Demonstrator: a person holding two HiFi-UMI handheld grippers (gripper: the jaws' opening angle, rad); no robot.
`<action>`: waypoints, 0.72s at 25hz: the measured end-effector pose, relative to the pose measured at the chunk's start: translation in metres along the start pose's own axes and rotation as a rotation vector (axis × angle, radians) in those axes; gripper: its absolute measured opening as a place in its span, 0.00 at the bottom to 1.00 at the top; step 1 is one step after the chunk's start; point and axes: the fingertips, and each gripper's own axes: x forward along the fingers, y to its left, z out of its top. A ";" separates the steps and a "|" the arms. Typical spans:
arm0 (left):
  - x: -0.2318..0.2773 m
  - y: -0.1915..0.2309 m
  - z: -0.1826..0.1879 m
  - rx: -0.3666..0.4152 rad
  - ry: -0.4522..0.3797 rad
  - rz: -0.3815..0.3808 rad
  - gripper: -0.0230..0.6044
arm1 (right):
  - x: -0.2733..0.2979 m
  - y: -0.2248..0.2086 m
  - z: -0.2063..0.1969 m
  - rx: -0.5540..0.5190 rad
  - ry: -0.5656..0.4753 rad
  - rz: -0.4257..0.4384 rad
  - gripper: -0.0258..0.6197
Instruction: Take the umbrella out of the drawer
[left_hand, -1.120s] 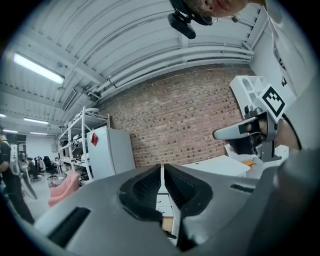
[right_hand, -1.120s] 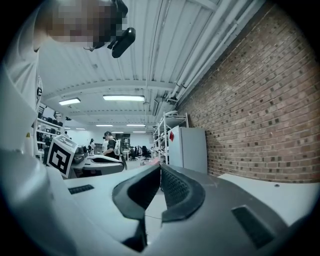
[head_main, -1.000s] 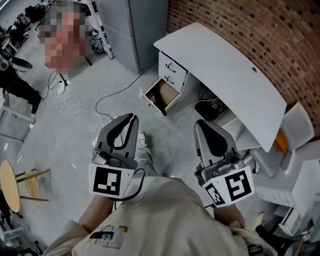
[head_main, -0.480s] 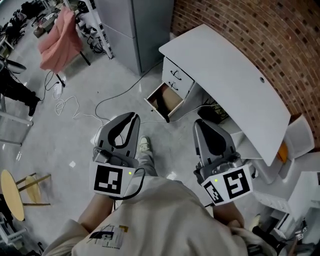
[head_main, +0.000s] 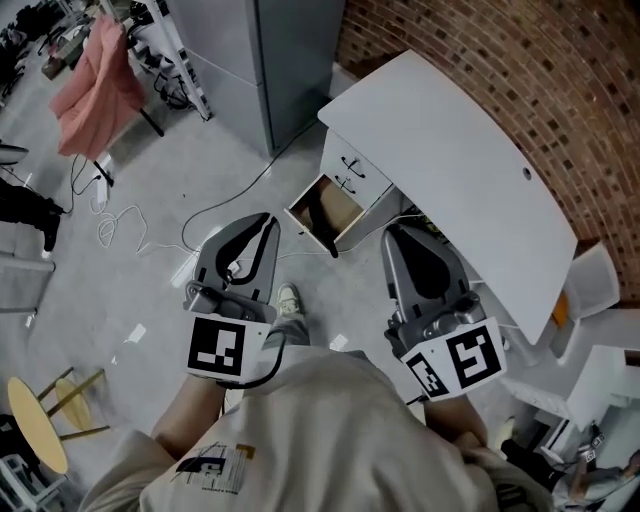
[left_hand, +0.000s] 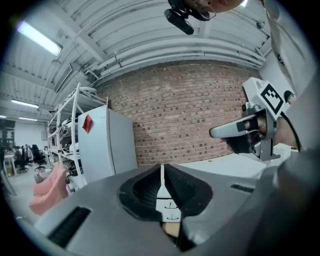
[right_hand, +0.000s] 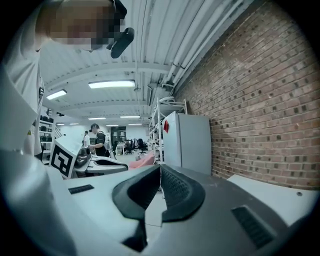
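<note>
Hovering over the grey concrete floor (head_main: 150, 275), the left grey gripper (head_main: 268, 222) holds its jaws together on nothing, the pulled-out drawer (head_main: 308, 231) of the white desk (head_main: 440, 140) sits ahead — a dark shape (head_main: 313, 208) inside, too small to call the umbrella — and the right grey gripper (head_main: 392, 232) is likewise closed, empty.
</note>
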 end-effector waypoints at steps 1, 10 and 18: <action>0.009 0.010 0.000 -0.004 -0.001 -0.008 0.08 | 0.012 -0.002 0.003 -0.001 0.002 0.000 0.05; 0.070 0.071 0.002 0.013 0.000 -0.030 0.08 | 0.089 -0.038 0.015 -0.014 0.010 -0.048 0.05; 0.103 0.081 -0.027 -0.074 0.057 0.029 0.08 | 0.119 -0.073 -0.020 0.030 0.082 0.006 0.05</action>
